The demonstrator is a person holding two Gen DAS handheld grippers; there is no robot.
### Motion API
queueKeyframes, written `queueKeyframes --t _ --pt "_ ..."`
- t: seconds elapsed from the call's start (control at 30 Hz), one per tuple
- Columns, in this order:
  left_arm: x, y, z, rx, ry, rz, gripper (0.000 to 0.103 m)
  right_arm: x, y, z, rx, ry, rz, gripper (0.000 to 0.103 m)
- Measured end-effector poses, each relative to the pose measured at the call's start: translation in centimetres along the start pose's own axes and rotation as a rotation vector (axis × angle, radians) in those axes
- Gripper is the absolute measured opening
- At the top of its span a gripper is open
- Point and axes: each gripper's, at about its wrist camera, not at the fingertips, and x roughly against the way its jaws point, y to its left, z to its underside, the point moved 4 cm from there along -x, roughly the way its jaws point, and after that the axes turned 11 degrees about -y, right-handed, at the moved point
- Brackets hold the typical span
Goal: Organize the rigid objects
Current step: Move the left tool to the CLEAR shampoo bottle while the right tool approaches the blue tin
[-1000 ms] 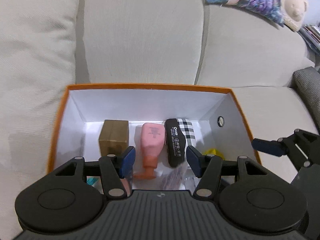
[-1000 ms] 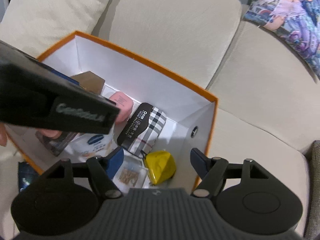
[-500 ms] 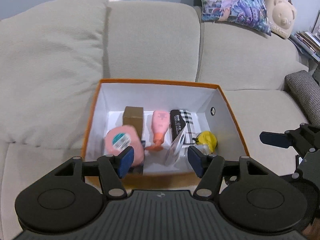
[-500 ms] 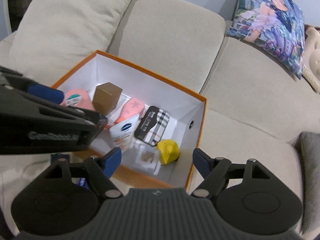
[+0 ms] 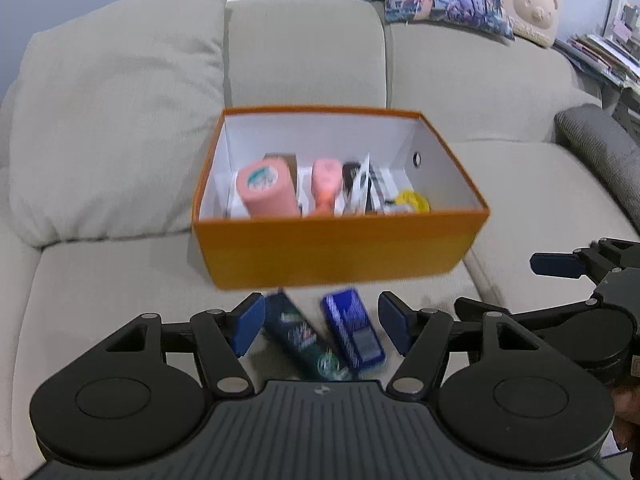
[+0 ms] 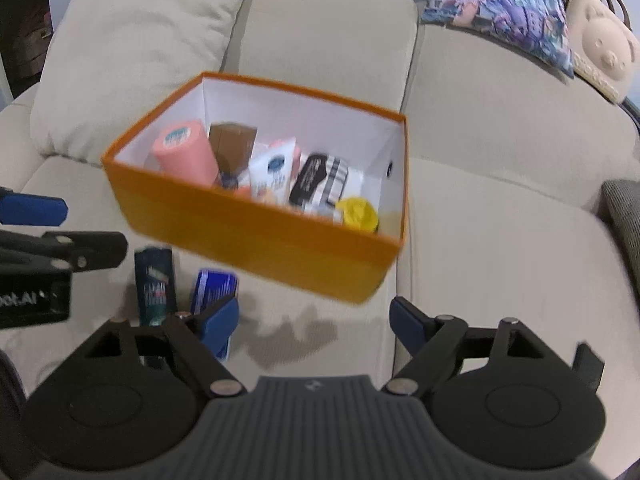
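Nearest the left gripper, a dark green tube and a blue packet lie on the sofa seat, framed between its opening, empty jaws. The right gripper hangs over bare cushion beside them, jaws also opening with nothing between. Beyond sits the orange box, holding a pink roll. Only the right wrist view shows its white tube and brown carton clearly.
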Motion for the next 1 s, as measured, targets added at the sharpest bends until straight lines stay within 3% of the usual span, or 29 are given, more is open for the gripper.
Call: queueKeyframes --t 0.2,0.47,0.6,0.83,1.0 --pt "0.2 1.0 3.6 0.038 0.013 -0.021 0.077 0.6 0.5 4.6 -0.067 -0.008 0.006 0.084" --pt "-1.0 3.9 6.3 0.167 0.057 -0.073 0.077 -0.8 0.3 9.5 -0.212 0.012 0.008 0.085" --pt "-1.9 3.9 7.1 0.197 0.074 -0.085 0.077 -0.8 0.0 9.6 -0.275 -0.013 0.008 0.088" --pt "-3.9 2.7 7.8 0.233 0.112 -0.086 0.077 -0.4 0.0 9.9 -0.267 -0.058 0.025 0.092" --pt "-5.6 1.9 7.9 0.272 0.147 -0.079 0.077 -0.4 -1.3 10.1 -0.352 -0.065 0.000 0.092"
